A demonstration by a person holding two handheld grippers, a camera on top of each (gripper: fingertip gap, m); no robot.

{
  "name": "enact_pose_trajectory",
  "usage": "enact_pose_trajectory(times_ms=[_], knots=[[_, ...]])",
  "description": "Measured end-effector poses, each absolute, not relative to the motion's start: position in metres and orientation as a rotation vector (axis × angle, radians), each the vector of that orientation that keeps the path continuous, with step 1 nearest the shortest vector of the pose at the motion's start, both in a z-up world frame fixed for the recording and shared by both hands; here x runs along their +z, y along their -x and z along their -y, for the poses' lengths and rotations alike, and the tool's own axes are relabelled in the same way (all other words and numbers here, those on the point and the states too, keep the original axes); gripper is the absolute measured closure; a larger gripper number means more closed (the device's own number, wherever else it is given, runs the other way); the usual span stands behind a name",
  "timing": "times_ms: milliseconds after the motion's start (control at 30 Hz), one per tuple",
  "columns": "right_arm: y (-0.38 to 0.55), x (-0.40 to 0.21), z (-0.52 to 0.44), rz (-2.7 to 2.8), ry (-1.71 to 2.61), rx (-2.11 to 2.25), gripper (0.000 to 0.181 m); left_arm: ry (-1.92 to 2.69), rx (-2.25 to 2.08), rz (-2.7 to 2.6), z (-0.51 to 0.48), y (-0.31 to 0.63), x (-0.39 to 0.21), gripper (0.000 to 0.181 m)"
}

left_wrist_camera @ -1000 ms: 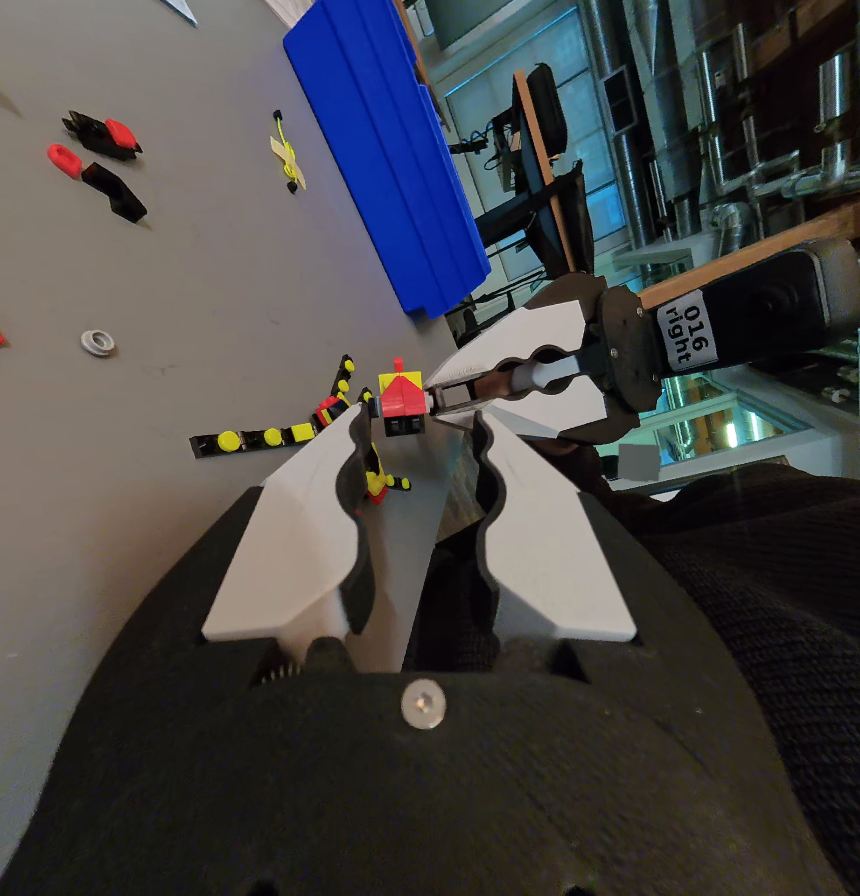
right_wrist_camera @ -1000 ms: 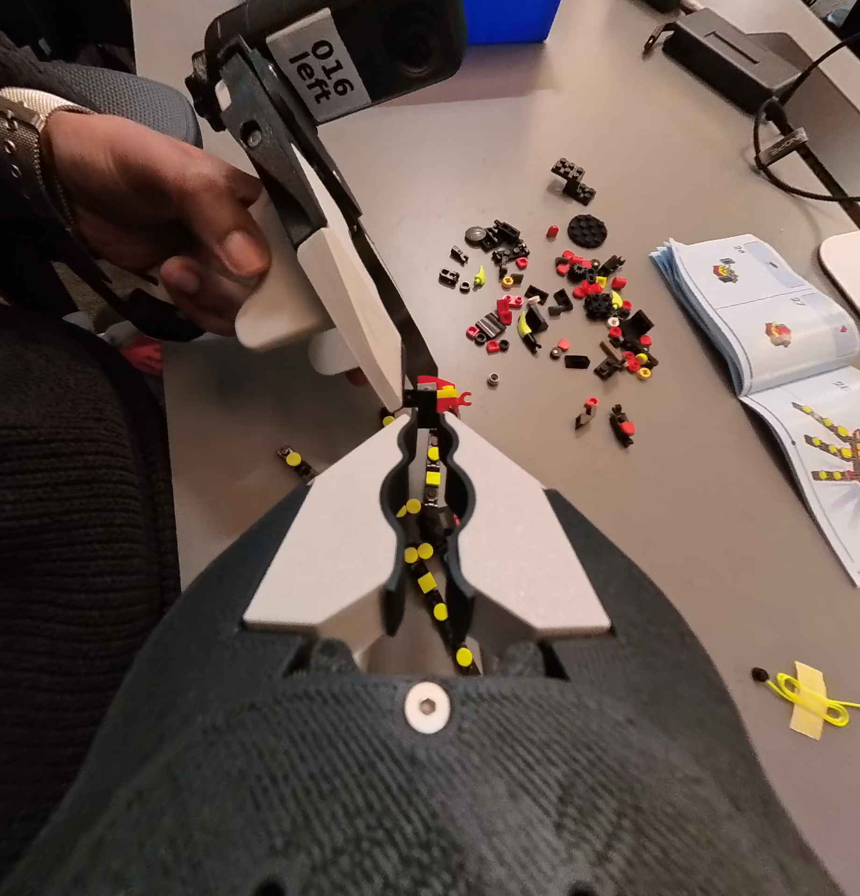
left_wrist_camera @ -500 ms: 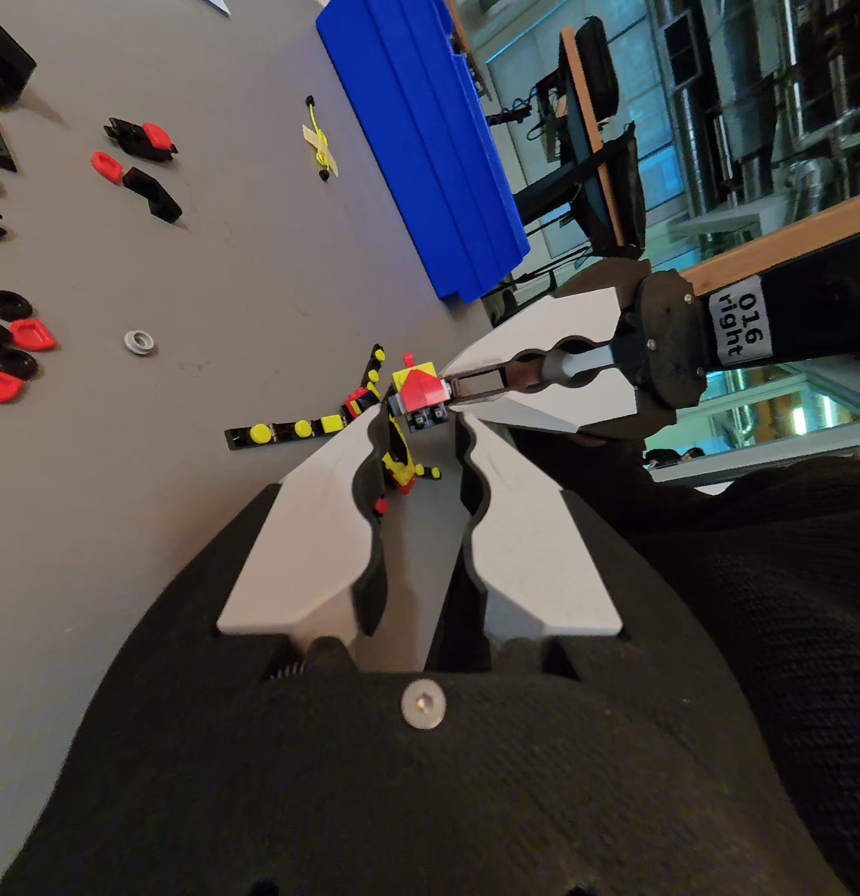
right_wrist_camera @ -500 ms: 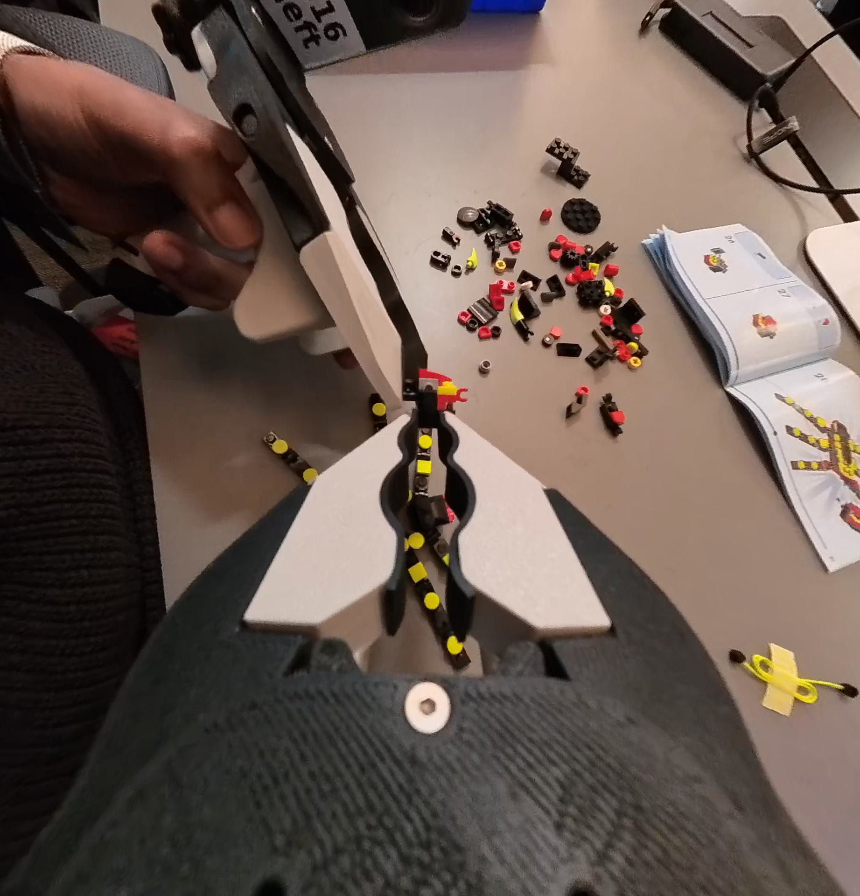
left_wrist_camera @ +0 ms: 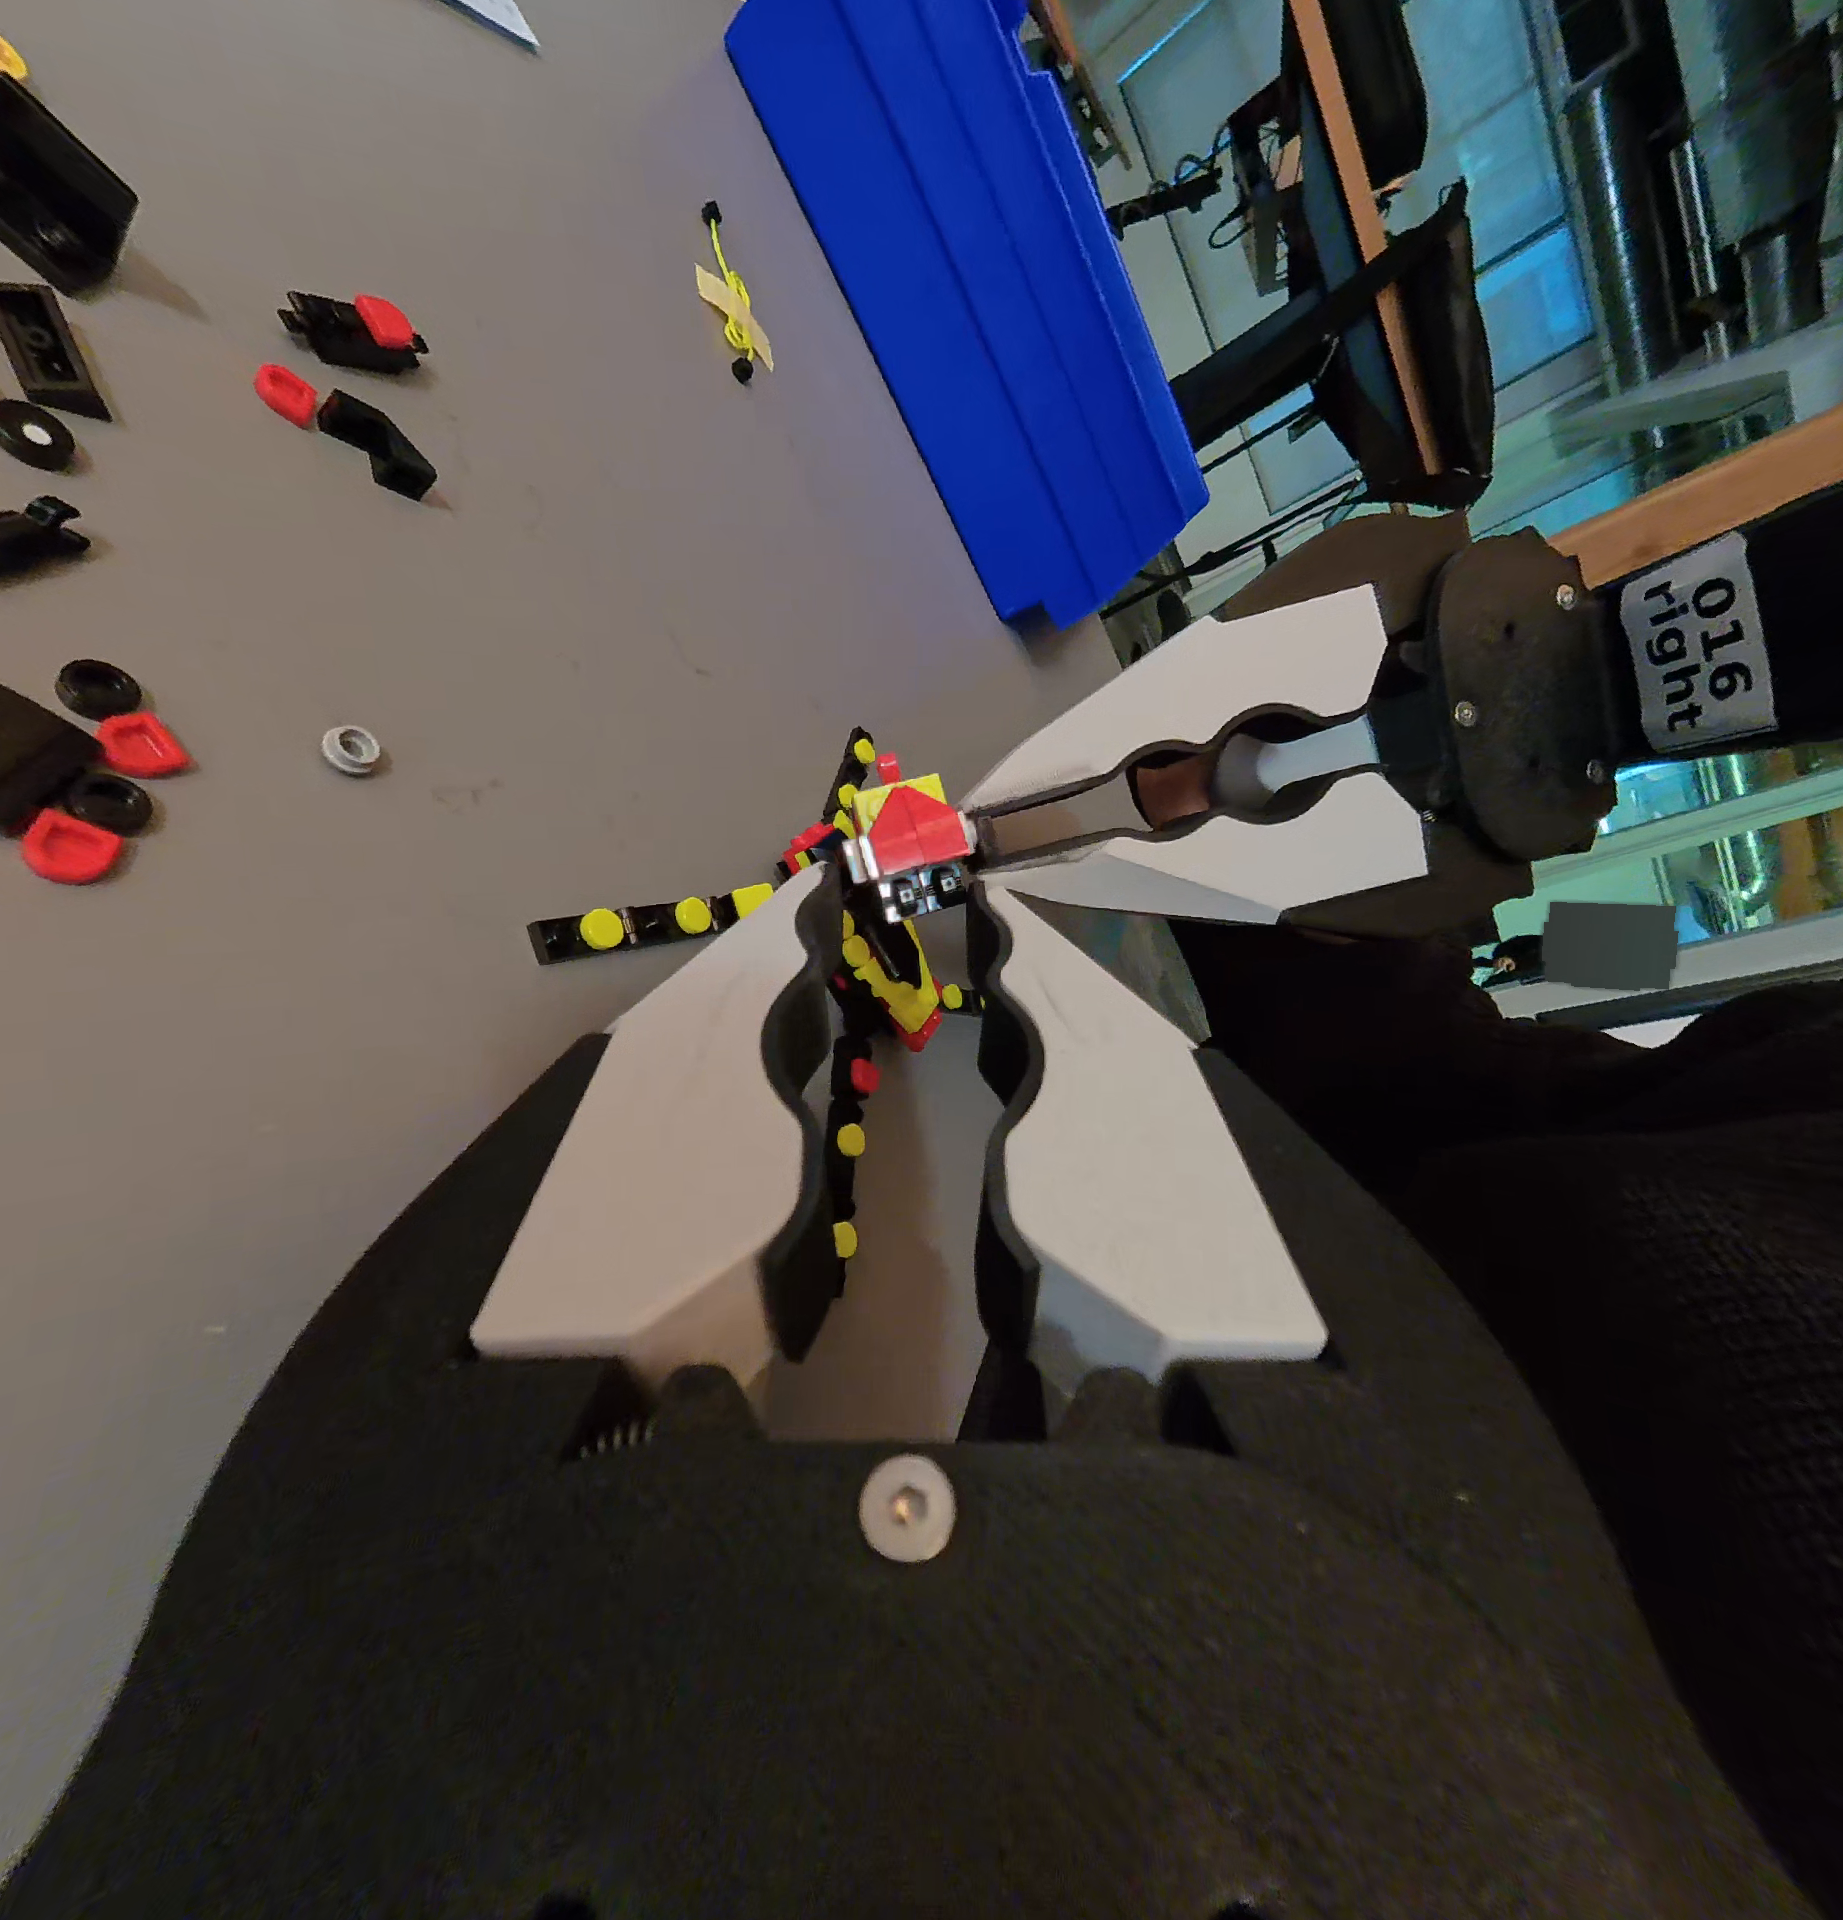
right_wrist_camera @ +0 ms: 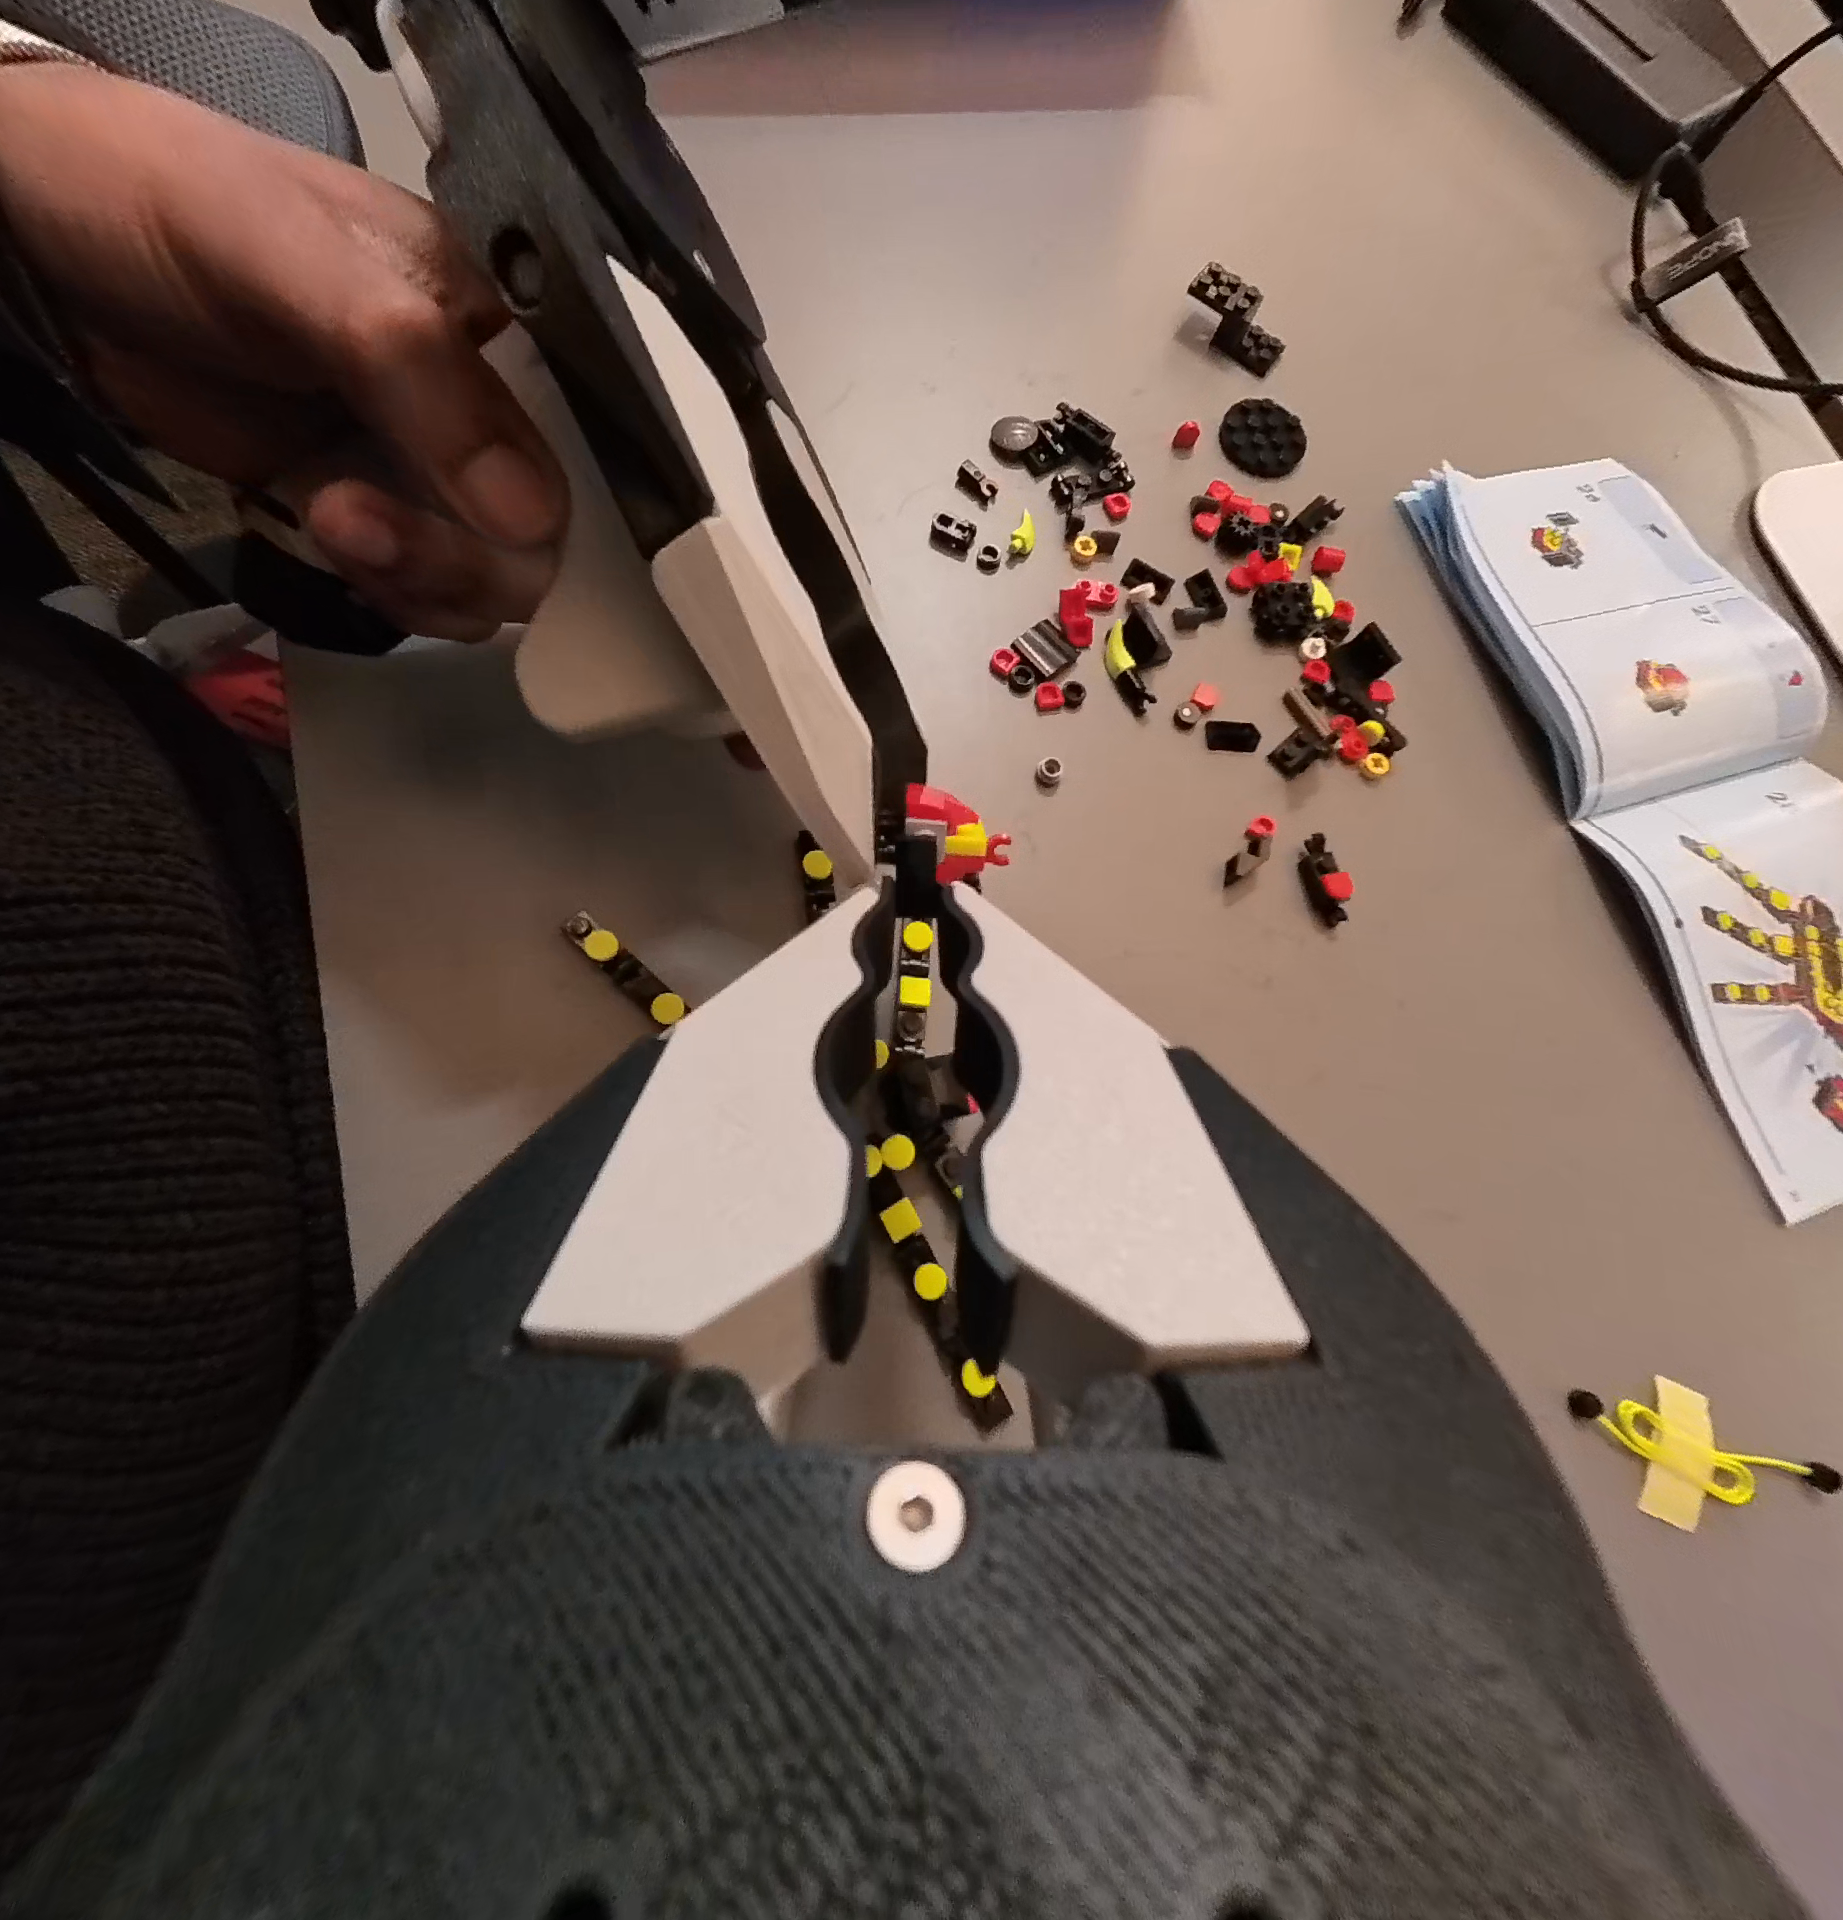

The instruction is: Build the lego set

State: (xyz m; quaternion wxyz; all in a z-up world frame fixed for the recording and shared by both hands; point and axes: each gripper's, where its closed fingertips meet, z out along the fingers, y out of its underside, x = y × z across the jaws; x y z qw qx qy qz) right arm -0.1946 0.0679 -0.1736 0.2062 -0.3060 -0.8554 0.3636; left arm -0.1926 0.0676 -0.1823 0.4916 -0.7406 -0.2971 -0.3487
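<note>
Gripping a small red-yellow block [left_wrist_camera: 909,831] by its tips, the right gripper [left_wrist_camera: 974,847] is clenched on it, above the grey table [left_wrist_camera: 543,582]. The left gripper [left_wrist_camera: 901,904] brackets the same block; whether its fingers press it cannot be told. A black, yellow-studded spider model [right_wrist_camera: 912,1049] hangs beneath. Loose pieces [right_wrist_camera: 1187,603] lie at 1 o'clock in the right wrist view, a booklet [right_wrist_camera: 1665,748] at 2 o'clock.
</note>
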Motion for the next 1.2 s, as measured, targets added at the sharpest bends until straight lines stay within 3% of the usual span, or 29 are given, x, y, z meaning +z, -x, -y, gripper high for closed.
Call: enact_pose_trajectory(times_ms=[1200], knots=[[0.1948, -0.1773, -0.0700, 2.390, 0.855, 0.964, 0.175, 1.895, -0.652, 0.642, -0.0693, 0.1929, -0.1869, 0.160]])
